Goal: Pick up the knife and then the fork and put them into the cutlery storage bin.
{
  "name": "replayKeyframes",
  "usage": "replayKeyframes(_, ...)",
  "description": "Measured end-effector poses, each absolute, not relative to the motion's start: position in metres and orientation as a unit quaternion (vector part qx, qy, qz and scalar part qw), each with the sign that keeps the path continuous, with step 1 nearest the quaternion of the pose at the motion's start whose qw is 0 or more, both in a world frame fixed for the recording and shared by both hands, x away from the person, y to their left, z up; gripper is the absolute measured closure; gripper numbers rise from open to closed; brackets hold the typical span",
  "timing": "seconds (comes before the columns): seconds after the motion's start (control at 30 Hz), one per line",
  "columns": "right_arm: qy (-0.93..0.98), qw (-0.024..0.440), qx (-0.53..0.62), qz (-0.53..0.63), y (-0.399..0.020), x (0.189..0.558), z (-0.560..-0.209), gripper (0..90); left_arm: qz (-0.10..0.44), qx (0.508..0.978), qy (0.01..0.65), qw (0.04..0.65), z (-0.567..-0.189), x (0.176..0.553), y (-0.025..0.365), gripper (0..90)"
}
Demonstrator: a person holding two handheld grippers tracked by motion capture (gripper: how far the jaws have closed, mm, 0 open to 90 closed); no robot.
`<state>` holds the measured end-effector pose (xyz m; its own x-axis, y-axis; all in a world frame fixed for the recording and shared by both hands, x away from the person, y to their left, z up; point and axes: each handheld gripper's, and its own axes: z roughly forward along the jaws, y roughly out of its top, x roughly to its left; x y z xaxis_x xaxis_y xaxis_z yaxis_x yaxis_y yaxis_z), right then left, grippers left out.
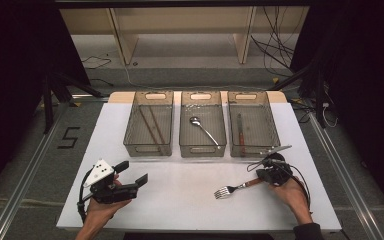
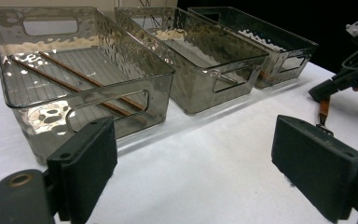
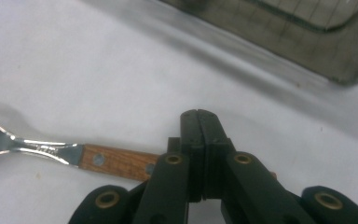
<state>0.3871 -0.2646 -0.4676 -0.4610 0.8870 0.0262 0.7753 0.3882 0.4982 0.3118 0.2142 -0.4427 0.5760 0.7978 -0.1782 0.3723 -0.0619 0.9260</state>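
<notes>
The white tabletop (image 1: 180, 200) carries three clear bins in a row along its far edge; the left bin (image 1: 149, 122) holds a pair of chopsticks (image 1: 150, 127), the middle bin (image 1: 203, 122) a spoon (image 1: 203, 128), the right bin (image 1: 252, 122) a wood-handled utensil lying lengthwise; the fork (image 1: 235, 189) lies on the near right part of the tabletop, in front of the gap between the middle and right bins, its long axis running almost parallel to the near edge, tines toward the middle and wooden handle toward the right edge; the right gripper (image 1: 271, 175) is on that handle end, and in the right gripper view its jaws are pressed together over the wood (image 3: 116, 163), so it seems to be pinching the fork by the handle, though the contact itself is hidden beneath the jaws; the left gripper (image 1: 132, 172) sits well apart near the near left corner, its jaws spread wide on nothing, pointing toward the bins; the right hand is plainly the nearer one, and a lift would likely carry the fork away and toward the far edge, tines trailing left, into one of the bins.
</notes>
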Motion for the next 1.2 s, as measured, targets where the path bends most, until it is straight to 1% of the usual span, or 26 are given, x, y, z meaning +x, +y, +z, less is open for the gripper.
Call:
replayKeyframes(0.17,0.829,0.119,0.502,0.215,-0.265,0.375,-0.466,90.0,0.197,0.702,0.417,0.542,-0.443,0.312,0.214,13.5)
replayKeyframes(0.4,0.838,0.1,0.496,0.206,-0.268,0.363,-0.463,90.0,0.199,0.702,0.417,0.541,-0.443,0.312,0.215,13.5)
replayKeyframes(0.73,0.844,0.083,0.492,0.194,-0.274,0.354,-0.458,90.0,0.2,0.704,0.416,0.54,-0.443,0.311,0.215,13.5)
replayKeyframes(1.2,0.855,0.076,0.483,0.174,-0.273,0.344,-0.457,90.0,0.2,0.702,0.418,0.541,-0.443,0.311,0.216,13.5)
